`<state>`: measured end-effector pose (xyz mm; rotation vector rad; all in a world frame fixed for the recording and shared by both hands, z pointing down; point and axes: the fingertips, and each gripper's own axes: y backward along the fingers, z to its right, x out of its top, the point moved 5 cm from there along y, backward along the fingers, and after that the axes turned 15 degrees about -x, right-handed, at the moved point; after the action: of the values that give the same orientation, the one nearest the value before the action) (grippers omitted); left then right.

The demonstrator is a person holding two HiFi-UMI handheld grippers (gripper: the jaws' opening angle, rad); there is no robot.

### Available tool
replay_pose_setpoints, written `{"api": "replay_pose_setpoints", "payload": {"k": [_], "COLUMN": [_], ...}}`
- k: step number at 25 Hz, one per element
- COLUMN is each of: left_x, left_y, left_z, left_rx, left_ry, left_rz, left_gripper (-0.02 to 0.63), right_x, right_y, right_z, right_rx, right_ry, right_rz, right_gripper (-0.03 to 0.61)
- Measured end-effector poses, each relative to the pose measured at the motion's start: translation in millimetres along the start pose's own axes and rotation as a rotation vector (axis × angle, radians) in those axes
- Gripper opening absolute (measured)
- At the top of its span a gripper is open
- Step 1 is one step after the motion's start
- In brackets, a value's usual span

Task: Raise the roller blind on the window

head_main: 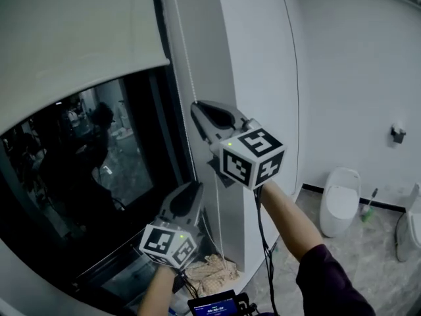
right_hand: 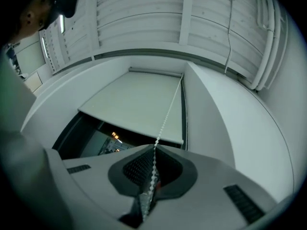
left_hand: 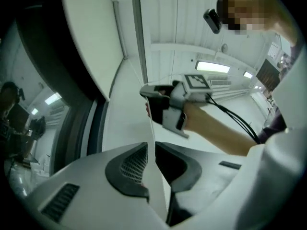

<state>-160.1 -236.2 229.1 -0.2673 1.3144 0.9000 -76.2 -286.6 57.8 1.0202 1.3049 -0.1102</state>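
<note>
1. Roller blind [head_main: 72, 38] [right_hand: 134, 104]: partly up. It covers the upper part of the window, and its bottom edge hangs above the bare dark glass [head_main: 85, 170].
2. Bead chain [head_main: 187, 58] [right_hand: 168, 114]: runs down the blind's right edge, close to the white window reveal [head_main: 230, 45]. It passes through both grippers, one above the other.
3. Right gripper [head_main: 197, 107] [right_hand: 154, 147] [left_hand: 144, 92]: the upper of the two, pointing up along the chain, just below the blind's bottom corner. Its jaws are closed and pinch the chain. In the right gripper view the beads run straight down into the seam between the jaws.
4. Left gripper [head_main: 194, 186] [left_hand: 151, 145]: lower down, directly beneath the right one, near the sill. Its jaws are pressed together on the chain, which shows in the left gripper view only as a blurred white band [left_hand: 156, 178] caught between them.
5. Sill below the grippers: a crumpled beige cloth [head_main: 210, 272] lies at the foot of the reveal. A small lit screen [head_main: 214, 306] sits at the bottom edge of the head view.
6. Room to the right: a white toilet [head_main: 342, 199] stands against the far wall on a pale marbled floor [head_main: 368, 262]. A toilet brush [head_main: 368, 209] stands just beside it.
</note>
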Motion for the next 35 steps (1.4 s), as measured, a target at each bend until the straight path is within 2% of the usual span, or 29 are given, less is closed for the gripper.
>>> {"api": "replay_pose_setpoints", "payload": {"k": [5,11,13,17,19,22,24,27,31,32,33,35], "left_x": [63,108,115,119,118,116,109,82,41,35,32,32], "left_y": [-7,-48,-60,-73,-71,-60,-53,-52,-52,-51,-49,-43], "left_z": [-37,-55,-56,-52,-50,-49,-44,-28,-4,1,4,7], "left_rx": [0.012,-0.070,-0.084,-0.114,-0.091,-0.026,-0.025,-0.041,-0.058,-0.062,-0.064,-0.061], "left_ry": [0.045,0.010,-0.001,-0.002,-0.022,-0.087,-0.101,-0.141,-0.137,-0.131,-0.125,-0.121], "left_rz": [0.105,0.086,0.061,0.042,0.055,0.081,0.078,0.018,-0.022,-0.020,-0.014,-0.004], "left_gripper": [0.018,0.033,0.072,0.077,0.023,0.018,0.018,0.018,0.018,0.018,0.018,0.018], "right_x": [-49,-108,-120,-137,-141,-147,-137,-98,-40,-27,-16,-2], "right_y": [42,96,112,132,135,136,130,106,62,51,41,25], "right_z": [-14,-40,-45,-47,-43,-29,-13,11,38,41,41,32], "right_rx": [0.020,0.062,0.071,0.071,0.058,0.077,0.053,0.015,0.044,0.061,0.080,0.110], "right_ry": [0.057,0.108,0.096,0.068,0.059,0.046,0.005,-0.093,-0.245,-0.280,-0.301,-0.291], "right_rz": [-0.063,-0.130,-0.158,-0.206,-0.201,-0.224,-0.208,-0.162,-0.082,-0.075,-0.073,-0.076], "right_gripper": [0.017,0.017,0.017,0.017,0.017,0.018,0.018,0.018,0.025,0.057,0.082,0.086]}}
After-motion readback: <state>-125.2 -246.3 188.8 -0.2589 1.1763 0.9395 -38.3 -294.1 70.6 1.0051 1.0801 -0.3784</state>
